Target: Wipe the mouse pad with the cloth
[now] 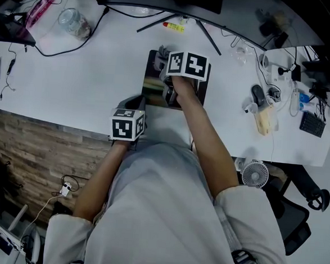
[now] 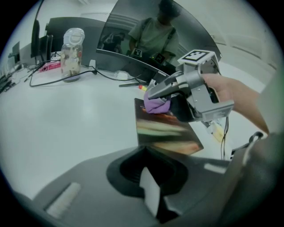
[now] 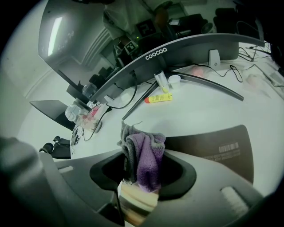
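The dark mouse pad (image 1: 157, 83), printed with a picture, lies on the white desk (image 1: 90, 78) in front of the monitor stand. My right gripper (image 1: 166, 56) is over the pad's far part, shut on a bunched purple and grey cloth (image 3: 148, 159). In the left gripper view the cloth (image 2: 156, 105) touches the pad's far edge (image 2: 166, 131). My left gripper (image 1: 137, 105) sits at the pad's near left corner by the desk's front edge. Its jaws are together, and the pad's near edge runs into them (image 2: 153, 195).
A glass jar (image 1: 74, 22) stands at the back left with a black cable beside it. A yellow tube (image 1: 173, 26) lies between the monitor stand's legs. A computer mouse (image 1: 258, 95) and cables crowd the right side. A small fan (image 1: 255, 174) sits below the desk edge.
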A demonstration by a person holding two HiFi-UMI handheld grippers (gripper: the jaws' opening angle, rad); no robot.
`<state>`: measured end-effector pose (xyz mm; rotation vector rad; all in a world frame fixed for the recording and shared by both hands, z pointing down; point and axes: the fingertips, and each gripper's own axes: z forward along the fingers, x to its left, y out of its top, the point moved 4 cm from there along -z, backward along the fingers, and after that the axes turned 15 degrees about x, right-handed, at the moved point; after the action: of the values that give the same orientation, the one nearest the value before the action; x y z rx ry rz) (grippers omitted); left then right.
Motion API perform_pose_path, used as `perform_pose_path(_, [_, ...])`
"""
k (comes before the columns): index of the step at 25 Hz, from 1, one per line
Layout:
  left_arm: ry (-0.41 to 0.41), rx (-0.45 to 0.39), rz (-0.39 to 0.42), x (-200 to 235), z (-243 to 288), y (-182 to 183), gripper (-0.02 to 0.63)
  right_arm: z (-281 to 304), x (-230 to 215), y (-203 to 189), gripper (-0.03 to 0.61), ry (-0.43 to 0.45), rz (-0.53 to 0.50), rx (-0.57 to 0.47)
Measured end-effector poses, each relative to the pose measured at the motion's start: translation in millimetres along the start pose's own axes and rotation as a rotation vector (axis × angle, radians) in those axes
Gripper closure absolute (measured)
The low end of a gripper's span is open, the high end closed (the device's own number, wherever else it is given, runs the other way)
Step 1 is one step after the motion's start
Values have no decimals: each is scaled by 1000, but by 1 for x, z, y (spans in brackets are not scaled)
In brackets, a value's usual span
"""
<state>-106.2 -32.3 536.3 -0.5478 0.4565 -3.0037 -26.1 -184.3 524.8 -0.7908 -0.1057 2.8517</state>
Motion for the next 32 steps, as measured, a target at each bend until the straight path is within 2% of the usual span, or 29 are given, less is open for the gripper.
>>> perform_pose_path(32, [-3,-7,-19,-2,0,-1,614,-26,-46,-8,388,-32,3,-5])
